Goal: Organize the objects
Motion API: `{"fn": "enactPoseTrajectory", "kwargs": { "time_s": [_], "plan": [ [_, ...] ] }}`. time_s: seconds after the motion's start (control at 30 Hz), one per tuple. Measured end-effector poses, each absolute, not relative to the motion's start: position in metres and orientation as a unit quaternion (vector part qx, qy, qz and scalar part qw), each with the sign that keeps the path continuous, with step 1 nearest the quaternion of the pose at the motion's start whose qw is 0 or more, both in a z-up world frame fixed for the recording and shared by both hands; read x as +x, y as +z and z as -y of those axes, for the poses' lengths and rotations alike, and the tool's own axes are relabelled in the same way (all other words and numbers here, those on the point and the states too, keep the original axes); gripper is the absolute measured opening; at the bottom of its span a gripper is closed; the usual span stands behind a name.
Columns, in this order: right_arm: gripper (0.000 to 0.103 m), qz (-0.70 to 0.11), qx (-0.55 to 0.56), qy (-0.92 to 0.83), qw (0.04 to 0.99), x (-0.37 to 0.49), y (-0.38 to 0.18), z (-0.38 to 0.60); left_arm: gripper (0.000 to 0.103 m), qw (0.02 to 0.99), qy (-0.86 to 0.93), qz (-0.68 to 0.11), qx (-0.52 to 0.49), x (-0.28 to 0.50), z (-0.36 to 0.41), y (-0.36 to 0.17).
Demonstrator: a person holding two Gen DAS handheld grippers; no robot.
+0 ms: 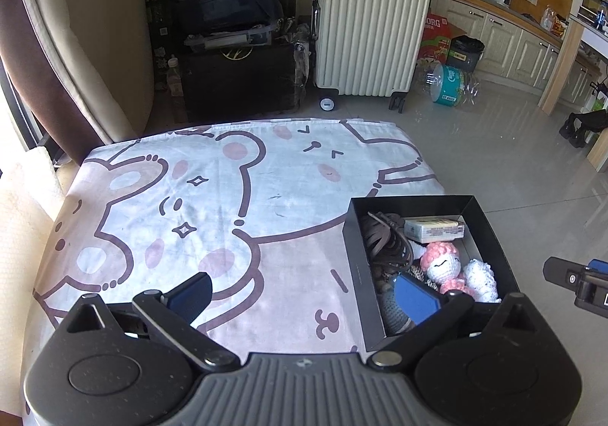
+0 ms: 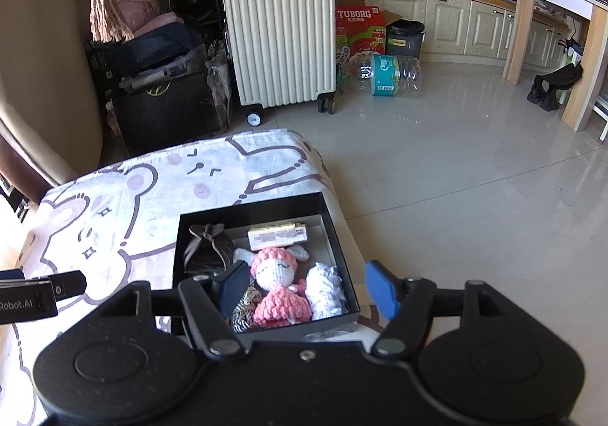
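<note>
Black box (image 2: 262,207) at the right edge of the table, on the bear-print cloth (image 1: 197,198). Everything already inside, nothing loose on the cloth.

In the box: pink crochet doll (image 2: 275,283) in the middle, white crochet toy (image 2: 326,291) touching its right side, brown pouch (image 2: 209,249) in the far left corner, small wrapped packet (image 2: 277,234) along the far wall, woven cord bundle (image 2: 243,308) at the near left.

Left gripper (image 1: 304,296) wide open, holding nothing, one fingertip (image 1: 192,293) above the cloth and the other above the box's near corner. Right gripper (image 2: 307,289) also wide open and empty, left fingertip (image 2: 233,283) just beside the doll, right fingertip (image 2: 382,289) out past the box wall.

Probably light and squishy, that yarn doll. Not slippery, not easy to break. Best grabbed around the round head or the fat body, with a gentle squeeze. Yarn loops could snag. Packet likely stiffer, best pinched on its long flat sides. Box walls likely thin card, so best taken at a wall, or pushed slowly.
</note>
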State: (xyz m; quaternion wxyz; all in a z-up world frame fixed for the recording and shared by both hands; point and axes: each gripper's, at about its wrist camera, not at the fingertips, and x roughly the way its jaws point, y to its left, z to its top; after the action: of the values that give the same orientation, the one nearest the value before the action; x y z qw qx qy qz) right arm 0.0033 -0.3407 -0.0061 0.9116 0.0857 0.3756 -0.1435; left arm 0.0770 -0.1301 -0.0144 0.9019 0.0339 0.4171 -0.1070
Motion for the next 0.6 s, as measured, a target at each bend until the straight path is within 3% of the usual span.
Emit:
{"fn": "enactPoseTrajectory", "kwargs": {
  "time_s": [0.43,0.6],
  "plan": [
    [0.103,-0.404,0.066,-0.148,0.900,0.008,-0.016,0.342,0.103,0.897,-0.105,-0.425,0.055,0.081,0.141,-0.022],
    [0.103,-0.407,0.059,-0.151,0.899,0.009,-0.019,0.344,0.103,0.894,-0.108,-0.431,0.054,0.083,0.142,-0.026]
  ]
}}
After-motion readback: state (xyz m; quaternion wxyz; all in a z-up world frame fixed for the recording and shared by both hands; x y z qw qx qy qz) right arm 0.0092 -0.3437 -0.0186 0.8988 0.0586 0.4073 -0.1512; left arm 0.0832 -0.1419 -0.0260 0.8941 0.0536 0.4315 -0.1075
